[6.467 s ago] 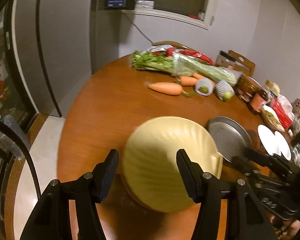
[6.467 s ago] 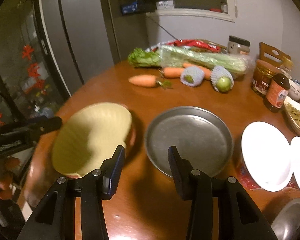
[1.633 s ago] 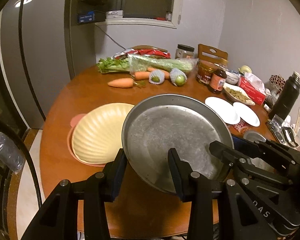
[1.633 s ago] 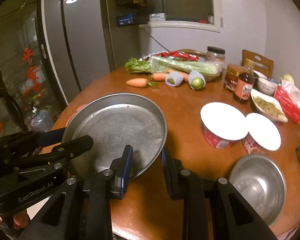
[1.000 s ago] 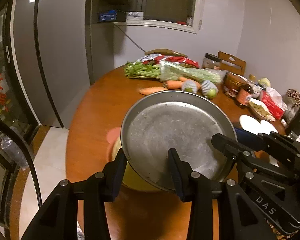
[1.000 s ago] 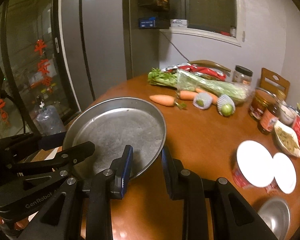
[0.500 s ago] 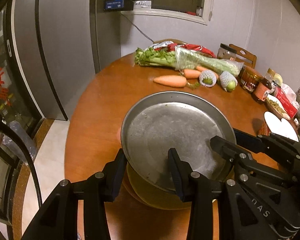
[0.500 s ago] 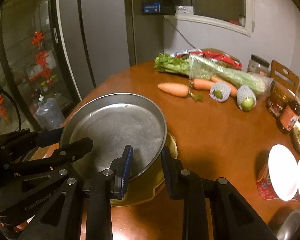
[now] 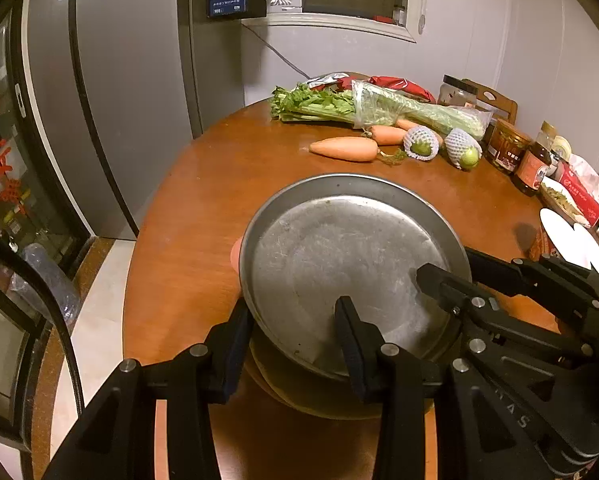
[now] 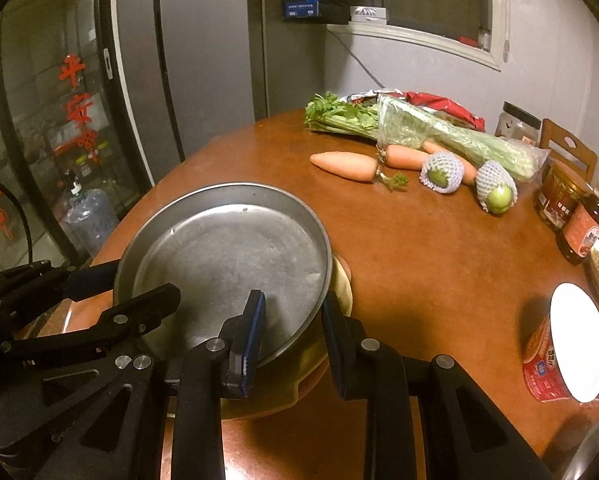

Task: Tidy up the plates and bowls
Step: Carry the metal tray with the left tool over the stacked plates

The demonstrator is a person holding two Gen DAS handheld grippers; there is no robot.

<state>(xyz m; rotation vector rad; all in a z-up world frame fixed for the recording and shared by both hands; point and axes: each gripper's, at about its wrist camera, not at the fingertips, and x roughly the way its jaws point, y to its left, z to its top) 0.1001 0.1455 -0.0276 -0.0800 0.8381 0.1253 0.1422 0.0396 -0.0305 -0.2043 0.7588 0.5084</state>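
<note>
Left tool [image 9: 295, 332]: nearest in its own view, fingers set astride the near left rim of the metal pan [image 9: 351, 268], one finger outside the wall and one inside, closed on the rim. Right tool [image 10: 293, 320]: fingers likewise astride the near right rim of the same pan, one inside and one outside, gripping it. Metal pan: round, shallow, grey and scuffed, carried by both tools, directly over the yellow plate [image 10: 341, 284] at the near left part of the bench [image 9: 203, 208]; whether pan and plate touch cannot be told. Yellow plate: only a pale edge shows from under the pan, with a pink-orange rim [image 9: 235, 252] of something beneath it peeping out at the left. Bench: round, brown wood, glossy. Right side, near: red paper cup [image 10: 547, 364] with a white lid, a second white lid at the frame edge beside it. Middle distance: two carrots [image 10: 345, 166] lying lengthwise, two green fruits in white foam netting [image 10: 439, 176] just beside them. Farther right: dark sauce bottle [image 10: 583, 228] and a jar with a red label [image 10: 559, 196], close together. Far edge: bunch of celery [image 10: 419, 128], partly in a clear bag, with a red packet [image 10: 443, 108] behind it. Beyond the bench: grey fridge [image 10: 203, 60], window sill, grey wall.
</note>
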